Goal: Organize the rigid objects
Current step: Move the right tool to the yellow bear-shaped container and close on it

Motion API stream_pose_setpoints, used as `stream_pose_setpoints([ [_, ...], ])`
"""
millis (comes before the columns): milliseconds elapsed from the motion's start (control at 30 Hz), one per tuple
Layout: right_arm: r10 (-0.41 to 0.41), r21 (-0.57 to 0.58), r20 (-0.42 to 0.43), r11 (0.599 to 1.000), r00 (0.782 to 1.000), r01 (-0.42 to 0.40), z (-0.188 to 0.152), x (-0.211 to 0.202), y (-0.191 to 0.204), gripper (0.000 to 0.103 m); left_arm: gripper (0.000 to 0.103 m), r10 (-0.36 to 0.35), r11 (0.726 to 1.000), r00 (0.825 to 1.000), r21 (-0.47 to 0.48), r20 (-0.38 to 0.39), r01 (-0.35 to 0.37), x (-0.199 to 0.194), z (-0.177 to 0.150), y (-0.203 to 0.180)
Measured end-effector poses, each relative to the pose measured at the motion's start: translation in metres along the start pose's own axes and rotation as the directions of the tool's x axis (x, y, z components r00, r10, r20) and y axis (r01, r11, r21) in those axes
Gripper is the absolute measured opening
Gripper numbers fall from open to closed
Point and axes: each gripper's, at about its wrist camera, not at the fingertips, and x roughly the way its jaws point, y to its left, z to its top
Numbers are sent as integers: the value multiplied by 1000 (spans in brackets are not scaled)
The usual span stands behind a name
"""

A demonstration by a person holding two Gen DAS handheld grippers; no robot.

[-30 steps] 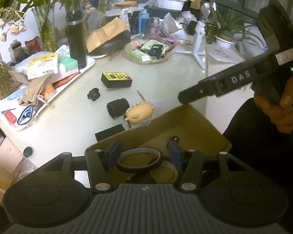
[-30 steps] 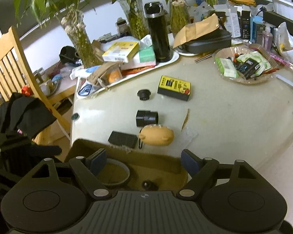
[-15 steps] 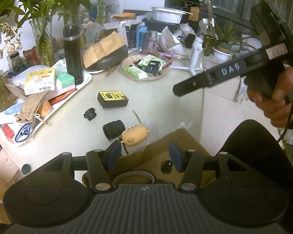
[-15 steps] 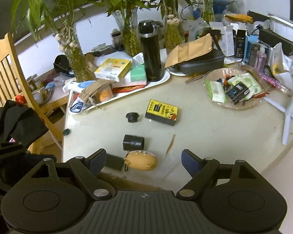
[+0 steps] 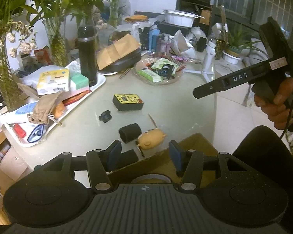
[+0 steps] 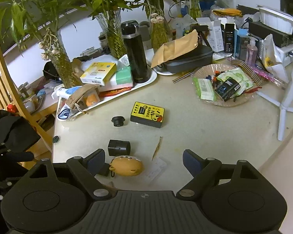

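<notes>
Loose rigid items lie on the pale table: a yellow-topped black box (image 6: 147,114) (image 5: 128,101), a small black lens cap (image 6: 118,120) (image 5: 105,116), a black cylinder-like block (image 6: 119,147) (image 5: 130,133), an orange piglet toy (image 6: 127,167) (image 5: 150,140) and a flat black piece (image 5: 129,157). A cardboard box (image 5: 195,156) with a tape ring (image 5: 150,178) inside sits under my left gripper (image 5: 144,156), which is open and empty. My right gripper (image 6: 141,160) is open and empty, just above the piglet toy; it also shows in the left wrist view (image 5: 244,76).
A white tray (image 6: 127,95) with boxes, a pouch and a black flask (image 6: 135,52) stands at the back left. A plate of packets (image 6: 222,85), a white tripod (image 6: 287,105), vases with plants (image 6: 111,29) and a wooden chair (image 6: 13,89) surround the table.
Both grippers have risen and pulled back from the cardboard box. The box has slid down and out of the right wrist view; more of the table shows.
</notes>
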Motion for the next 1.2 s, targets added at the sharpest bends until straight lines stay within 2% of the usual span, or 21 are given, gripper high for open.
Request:
stream_pose_setpoints([
  [167, -26, 37, -2, 999, 1000, 26, -1, 11, -11, 97, 53, 19, 1000, 1000, -17, -2, -19, 0, -1, 8],
  [333, -6, 109, -24, 994, 1000, 9, -13, 24, -20, 98, 53, 29, 999, 999, -31, -18, -29, 3, -10, 12],
  [533, -11, 101, -94, 995, 996, 21, -29, 46, -19, 98, 53, 38, 998, 999, -41, -32, -39, 6, -19, 16],
  [667, -11, 94, -137, 995, 991, 24, -32, 60, -17, 97, 53, 43, 998, 998, -47, -43, -45, 8, -23, 18],
  [900, -11, 128, -208, 991, 978, 38, -32, 85, -21, 88, 53, 38, 998, 998, -53, -49, -41, 10, -25, 20],
  [1000, -4, 113, -226, 993, 974, 31, -31, 95, -17, 88, 53, 39, 998, 998, -50, -52, -42, 11, -26, 20],
  [1200, 52, 79, -230, 996, 972, -35, -29, 108, -2, 88, 53, 37, 997, 998, -63, -59, -41, 14, -28, 23],
])
